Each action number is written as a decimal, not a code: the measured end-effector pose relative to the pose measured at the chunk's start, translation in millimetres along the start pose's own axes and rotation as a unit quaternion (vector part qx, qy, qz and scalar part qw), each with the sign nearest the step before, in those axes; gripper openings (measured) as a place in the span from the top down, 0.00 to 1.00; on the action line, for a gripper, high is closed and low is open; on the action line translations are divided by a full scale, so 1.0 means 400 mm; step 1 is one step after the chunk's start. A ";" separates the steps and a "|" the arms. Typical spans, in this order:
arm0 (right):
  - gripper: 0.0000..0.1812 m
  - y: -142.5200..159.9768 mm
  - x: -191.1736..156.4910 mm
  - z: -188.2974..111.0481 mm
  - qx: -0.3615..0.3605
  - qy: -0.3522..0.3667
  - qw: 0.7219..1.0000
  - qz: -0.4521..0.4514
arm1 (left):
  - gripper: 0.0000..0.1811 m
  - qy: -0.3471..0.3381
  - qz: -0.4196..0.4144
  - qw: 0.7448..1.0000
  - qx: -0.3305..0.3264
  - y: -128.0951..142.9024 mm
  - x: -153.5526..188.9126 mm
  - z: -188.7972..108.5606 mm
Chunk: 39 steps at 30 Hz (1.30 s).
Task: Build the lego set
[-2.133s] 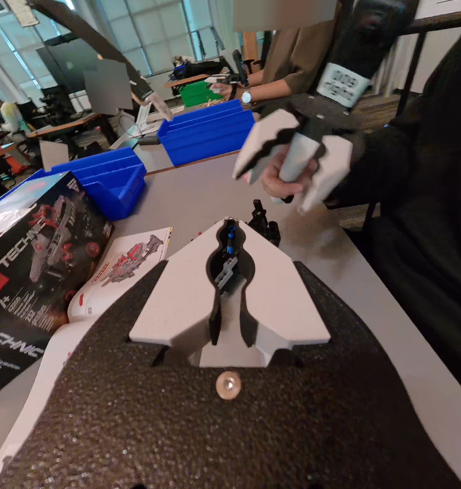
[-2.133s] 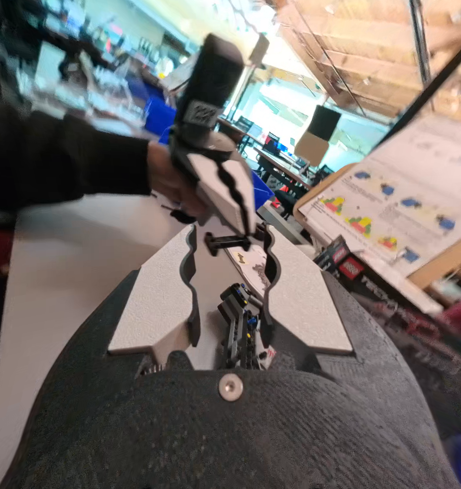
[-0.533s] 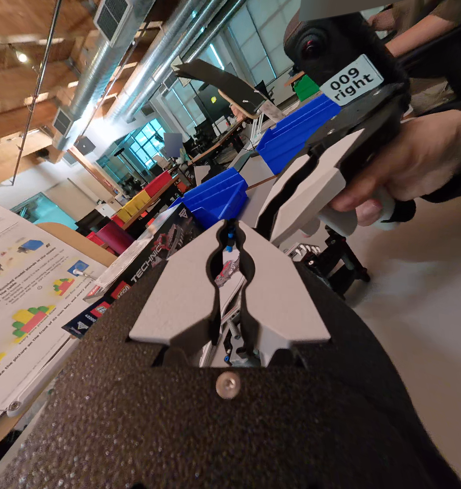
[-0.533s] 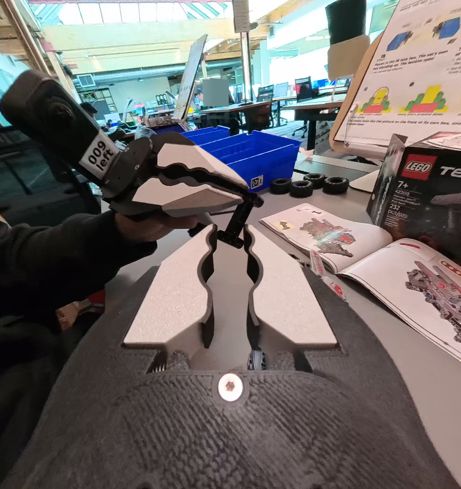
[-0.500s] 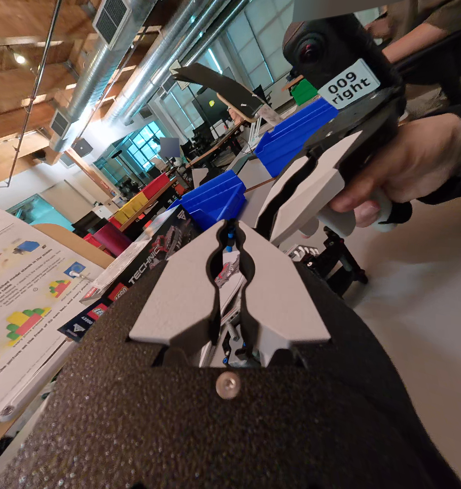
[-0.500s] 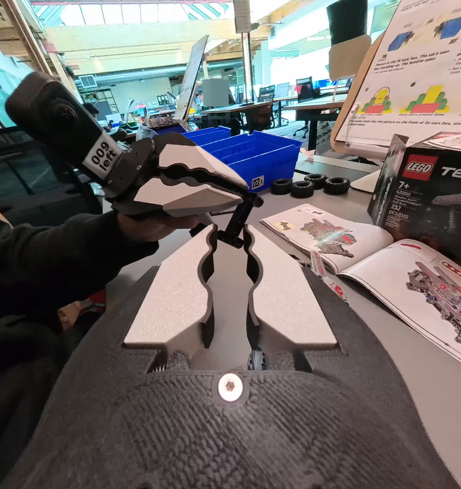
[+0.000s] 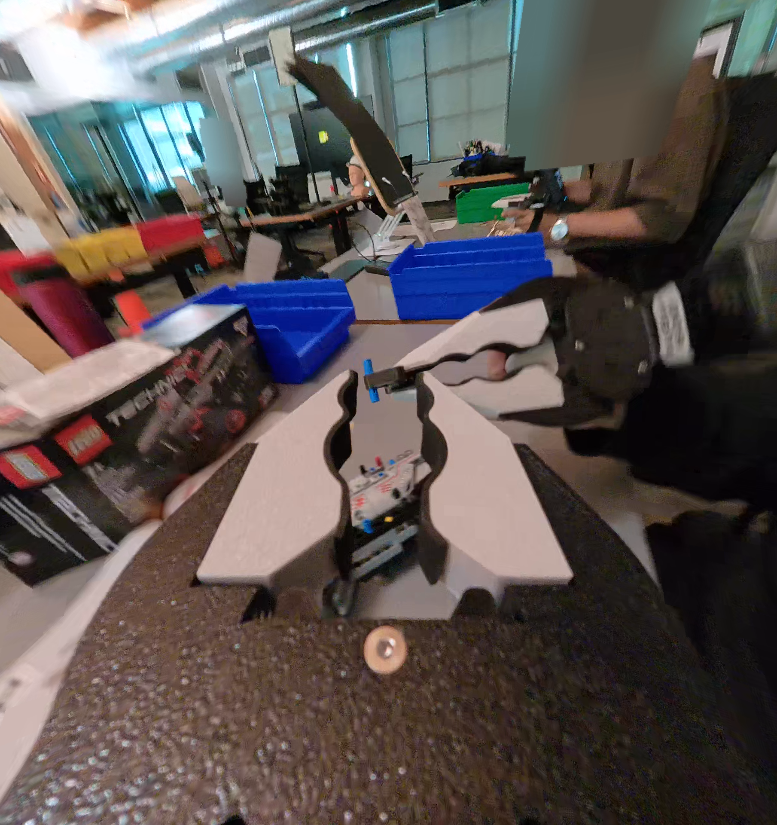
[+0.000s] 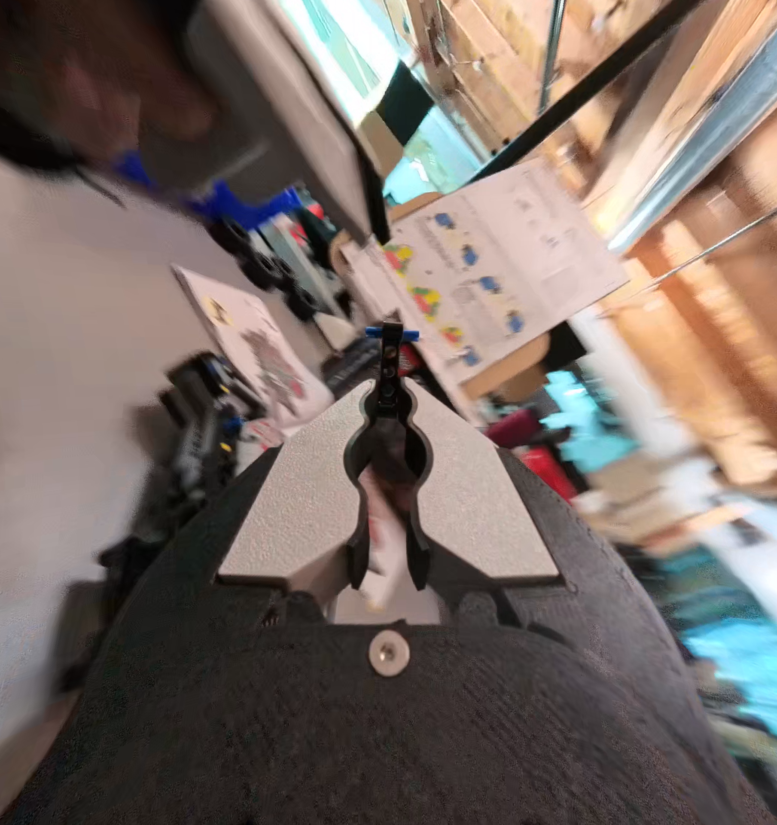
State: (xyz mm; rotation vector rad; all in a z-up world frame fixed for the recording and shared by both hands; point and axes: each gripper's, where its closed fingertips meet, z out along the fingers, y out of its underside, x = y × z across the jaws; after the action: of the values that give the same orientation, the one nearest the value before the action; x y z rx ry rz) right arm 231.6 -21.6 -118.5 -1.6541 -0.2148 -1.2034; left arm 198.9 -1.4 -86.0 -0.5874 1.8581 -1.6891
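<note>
While my right gripper (image 8: 387,387) pinches black piece (image 8: 387,364), left gripper (image 7: 386,387) gapes empty above grey table (image 7: 391,332); blue bins (image 7: 469,272) behind.

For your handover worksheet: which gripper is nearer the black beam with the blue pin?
Right. The right gripper is shut on the black beam; the left gripper is open, fingertips either side of the beam's pinned end.

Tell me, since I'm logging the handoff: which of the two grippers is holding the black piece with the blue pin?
The right gripper: its fingers are shut on the black piece. The left gripper is open, empty.
</note>
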 end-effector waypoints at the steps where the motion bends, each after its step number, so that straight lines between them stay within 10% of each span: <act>1: 0.97 -0.001 0.004 0.000 -0.011 0.026 0.998 -0.063 | 0.87 0.000 -0.038 0.999 -0.008 -0.002 -0.008 -0.003; 7: 0.97 -0.021 -0.056 0.010 -0.028 0.053 0.952 -0.301 | 0.91 0.033 -0.072 0.991 -0.106 0.039 -0.020 -0.004; 21: 0.96 -0.014 -0.108 0.023 -0.038 0.017 0.937 -0.347 | 0.99 0.107 -0.020 0.952 -0.286 0.144 -0.014 -0.007; 26: 0.74 0.031 -0.102 -0.009 -0.041 -0.135 0.982 -0.125 | 1.00 0.156 0.038 0.956 -0.244 0.161 -0.053 0.005; 29: 0.51 0.077 -0.102 -0.047 -0.103 -0.258 0.943 0.185 | 1.00 0.212 0.062 0.955 -0.198 0.158 -0.056 0.010; 32: 0.65 0.103 -0.148 -0.077 -0.130 -0.343 0.868 0.334 | 1.00 0.265 0.087 0.945 -0.170 0.163 -0.053 0.020; 39: 0.57 0.151 -0.202 -0.021 -0.151 -0.324 0.846 0.396 | 0.99 0.338 0.049 0.916 -0.212 0.236 -0.069 0.068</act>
State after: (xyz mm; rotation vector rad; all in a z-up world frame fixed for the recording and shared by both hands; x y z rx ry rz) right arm 226.3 -23.6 -219.7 -2.0742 0.2549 -0.0231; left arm 241.9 6.7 -178.2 -0.0402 2.7306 -1.5338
